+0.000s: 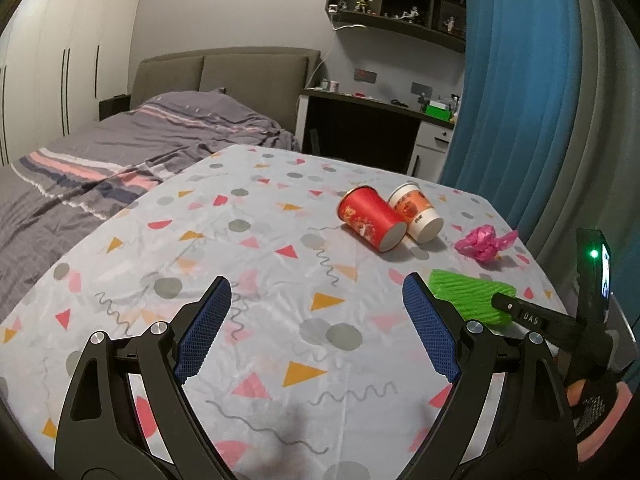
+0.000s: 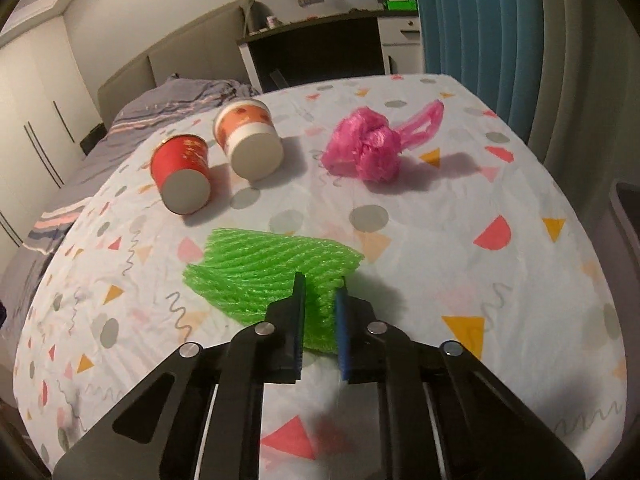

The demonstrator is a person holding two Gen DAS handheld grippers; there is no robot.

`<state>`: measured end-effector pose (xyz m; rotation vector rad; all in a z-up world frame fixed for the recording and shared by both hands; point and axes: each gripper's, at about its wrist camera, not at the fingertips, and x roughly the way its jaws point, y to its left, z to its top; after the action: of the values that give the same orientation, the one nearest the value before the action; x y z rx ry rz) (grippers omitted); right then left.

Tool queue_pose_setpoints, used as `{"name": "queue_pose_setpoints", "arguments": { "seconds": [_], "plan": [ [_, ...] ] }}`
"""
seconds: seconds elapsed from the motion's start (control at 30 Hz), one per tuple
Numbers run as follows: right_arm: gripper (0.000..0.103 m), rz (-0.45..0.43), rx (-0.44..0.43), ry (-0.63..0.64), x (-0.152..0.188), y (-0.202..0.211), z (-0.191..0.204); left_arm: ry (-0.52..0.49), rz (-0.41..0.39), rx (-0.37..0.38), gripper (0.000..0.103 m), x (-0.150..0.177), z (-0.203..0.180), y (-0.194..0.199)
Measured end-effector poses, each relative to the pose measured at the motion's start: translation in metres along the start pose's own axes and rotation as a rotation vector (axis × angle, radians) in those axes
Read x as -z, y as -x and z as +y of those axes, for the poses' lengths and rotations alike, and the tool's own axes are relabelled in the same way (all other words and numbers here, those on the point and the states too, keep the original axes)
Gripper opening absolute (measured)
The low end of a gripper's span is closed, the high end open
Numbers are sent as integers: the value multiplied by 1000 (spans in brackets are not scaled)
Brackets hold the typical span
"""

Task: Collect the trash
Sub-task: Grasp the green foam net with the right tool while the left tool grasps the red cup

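Observation:
A green foam net (image 2: 272, 268) lies on the patterned tablecloth (image 2: 460, 240). My right gripper (image 2: 320, 284) is shut on its near edge. The net also shows in the left wrist view (image 1: 468, 292), with the right gripper's finger (image 1: 520, 312) on it. Behind it lie a red paper cup (image 2: 182, 172) and a white-and-orange paper cup (image 2: 250, 138), both on their sides and side by side. A crumpled pink plastic bag (image 2: 370, 144) lies to their right. My left gripper (image 1: 318, 294) is open and empty above the cloth, left of the net.
A bed with grey striped bedding (image 1: 120, 148) stands left of the table. A dark desk (image 1: 360, 120) and a blue curtain (image 1: 520, 80) are behind. The table's right edge (image 2: 568, 184) is near the curtain.

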<state>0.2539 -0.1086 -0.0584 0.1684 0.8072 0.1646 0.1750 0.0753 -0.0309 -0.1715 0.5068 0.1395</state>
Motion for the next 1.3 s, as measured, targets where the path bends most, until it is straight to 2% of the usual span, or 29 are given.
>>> {"name": "queue_pose_setpoints", "arguments": {
  "seconds": [0.13,0.37,0.53,0.77,0.97,1.07,1.3],
  "plan": [
    [12,-49,-1,-20,2,14,-6,-17,-1,9,86,-11,-12,-3],
    [12,-201,49,-47,-7,53,-24,-16,-15,13,86,-45,-42,-28],
    [12,-281,81,-89,-14,72,-44,-18,2,21,89,-57,-67,-72],
    [11,-364,125,-132,-22,88,-65,29,115,-21,89,-65,-71,-149],
    [11,-388,104,-149,-18,92,-71,-9,160,-45,89,-67,-79,-192],
    [11,-395,91,-151,-16,92,-72,3,199,-39,89,-65,-78,-210],
    [12,-392,67,-148,-15,91,-71,0,239,-23,88,-62,-78,-230]
  ]
}}
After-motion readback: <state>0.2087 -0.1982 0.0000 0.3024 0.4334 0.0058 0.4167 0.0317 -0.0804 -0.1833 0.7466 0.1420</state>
